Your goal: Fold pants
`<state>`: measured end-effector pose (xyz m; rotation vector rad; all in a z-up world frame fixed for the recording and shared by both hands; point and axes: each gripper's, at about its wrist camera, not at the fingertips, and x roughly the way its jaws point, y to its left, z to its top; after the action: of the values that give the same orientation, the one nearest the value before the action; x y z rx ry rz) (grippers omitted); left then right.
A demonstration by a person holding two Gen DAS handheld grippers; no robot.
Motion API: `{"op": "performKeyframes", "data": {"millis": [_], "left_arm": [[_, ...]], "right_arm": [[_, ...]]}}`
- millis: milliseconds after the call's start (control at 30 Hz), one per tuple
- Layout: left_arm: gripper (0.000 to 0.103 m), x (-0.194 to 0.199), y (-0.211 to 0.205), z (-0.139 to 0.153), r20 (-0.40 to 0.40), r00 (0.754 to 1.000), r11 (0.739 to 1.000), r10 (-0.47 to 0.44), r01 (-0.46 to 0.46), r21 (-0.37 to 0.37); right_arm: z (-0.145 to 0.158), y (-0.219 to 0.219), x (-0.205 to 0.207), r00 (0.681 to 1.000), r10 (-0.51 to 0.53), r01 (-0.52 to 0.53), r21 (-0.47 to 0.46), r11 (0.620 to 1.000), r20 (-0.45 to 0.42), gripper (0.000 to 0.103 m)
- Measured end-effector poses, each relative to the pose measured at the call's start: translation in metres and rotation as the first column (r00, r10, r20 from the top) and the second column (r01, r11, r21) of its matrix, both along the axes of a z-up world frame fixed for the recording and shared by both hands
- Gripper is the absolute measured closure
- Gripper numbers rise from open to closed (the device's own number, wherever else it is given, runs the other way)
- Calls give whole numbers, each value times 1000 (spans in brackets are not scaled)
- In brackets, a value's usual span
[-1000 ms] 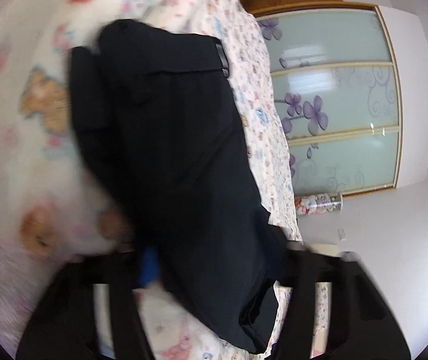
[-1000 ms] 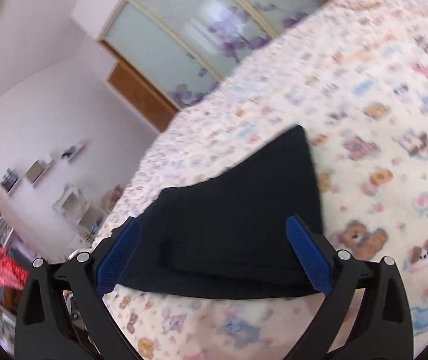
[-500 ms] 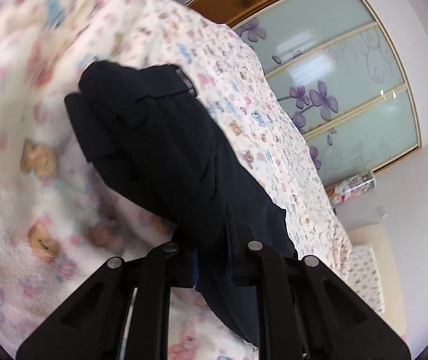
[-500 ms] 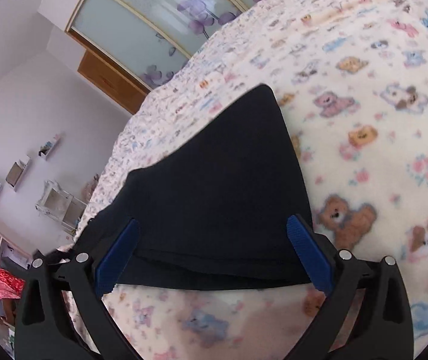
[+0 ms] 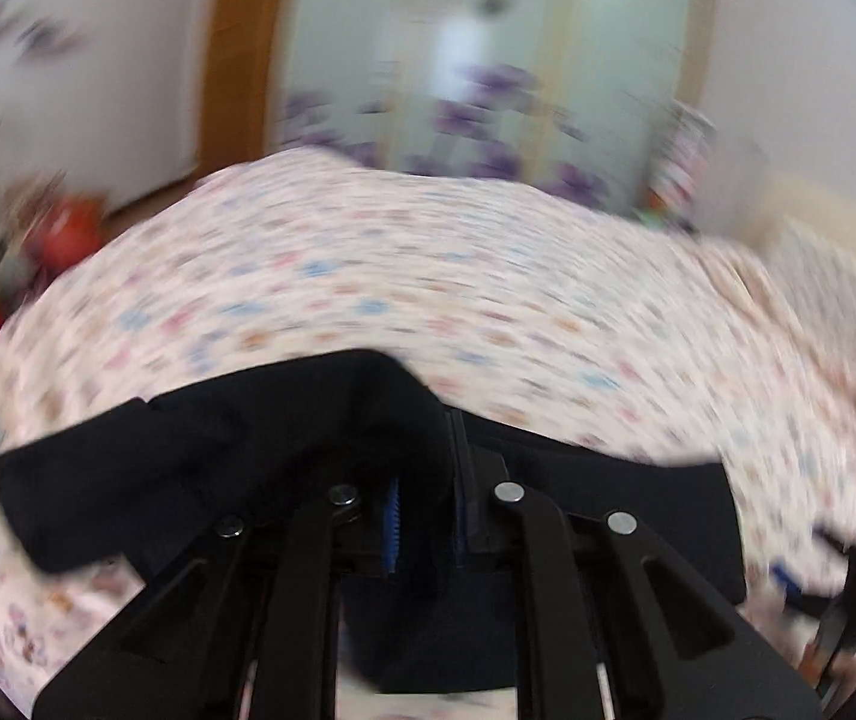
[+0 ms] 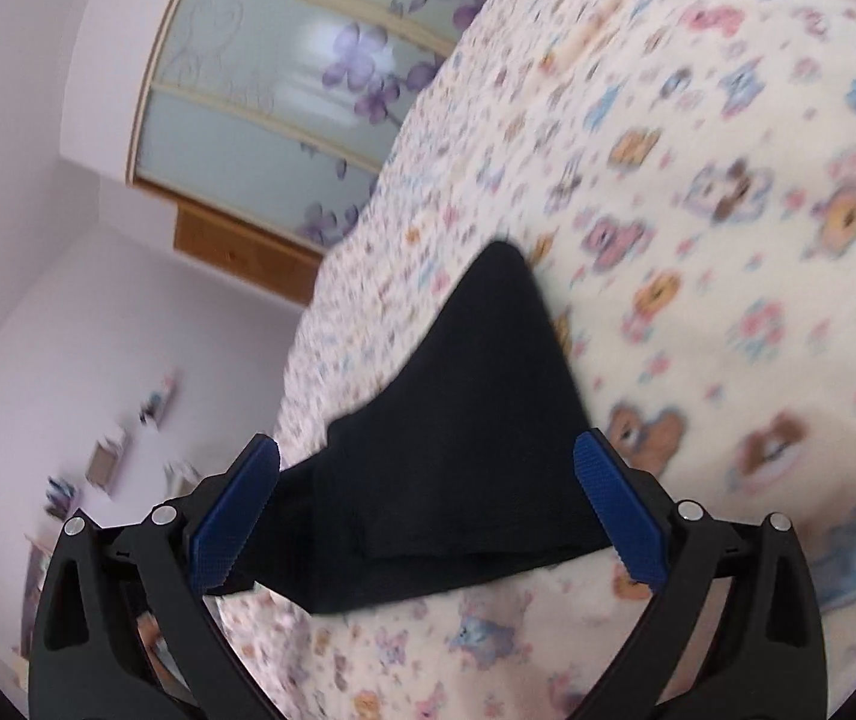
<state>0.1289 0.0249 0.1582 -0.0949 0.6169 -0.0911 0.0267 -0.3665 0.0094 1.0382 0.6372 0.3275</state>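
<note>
The black pants [image 6: 464,450] are seen lying on the bed [image 6: 728,180], already doubled into a narrow stack with a layered edge toward the right camera, so the fold is judged to be partly done; a further fold and flattening are judged to remain. In the left wrist view the pants [image 5: 218,456] are pinched by the left claw [image 5: 425,516], its jaws narrow on a bunch of dark cloth, with fabric draped toward 9 o'clock. The right claw [image 6: 428,516] is held wide, nothing pressed between its pads, the pants ahead of it at 12 o'clock.

Compared with a second earlier, the left claw's jaws have been closed onto the cloth, and the gripped end is now lifted and carried, the view heavily blurred. The right claw's opening is unchanged.
</note>
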Motion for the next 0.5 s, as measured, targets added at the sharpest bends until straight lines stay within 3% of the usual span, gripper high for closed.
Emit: {"op": "performKeyframes", "data": {"millis": [67, 167, 233, 267, 300, 367, 400, 500], "left_arm": [[91, -3, -49, -7, -1, 995, 994, -97, 96, 55], [91, -10, -132, -40, -40, 962, 945, -269, 272, 184], [90, -16, -188, -86, -134, 918, 868, -372, 395, 300], [89, -20, -210, -110, -195, 895, 815, -402, 447, 369], [89, -28, -235, -144, -265, 871, 729, -413, 491, 477], [89, -46, -258, -177, -233, 879, 590, -417, 457, 666], [89, -53, -260, -183, -205, 886, 560, -415, 426, 711], [88, -47, -248, -175, -217, 881, 602, -421, 450, 660]], "right_arm": [[2, -11, -5, 999, -38, 38, 32, 999, 11, 2], [3, -29, -14, 995, -99, 97, 75, 992, 18, 2], [1, -41, -19, 991, -135, 133, 102, 986, 12, 2], [-1, -46, -20, 989, -149, 147, 119, 982, 4, 2], [-4, -52, -20, 988, -157, 157, 132, 979, -5, 2], [-7, -60, -22, 985, -170, 172, 154, 973, -21, 2], [-8, -63, -22, 985, -168, 170, 160, 972, -27, 2], [-7, -60, -19, 992, -124, 124, 166, 978, -8, 2]]}}
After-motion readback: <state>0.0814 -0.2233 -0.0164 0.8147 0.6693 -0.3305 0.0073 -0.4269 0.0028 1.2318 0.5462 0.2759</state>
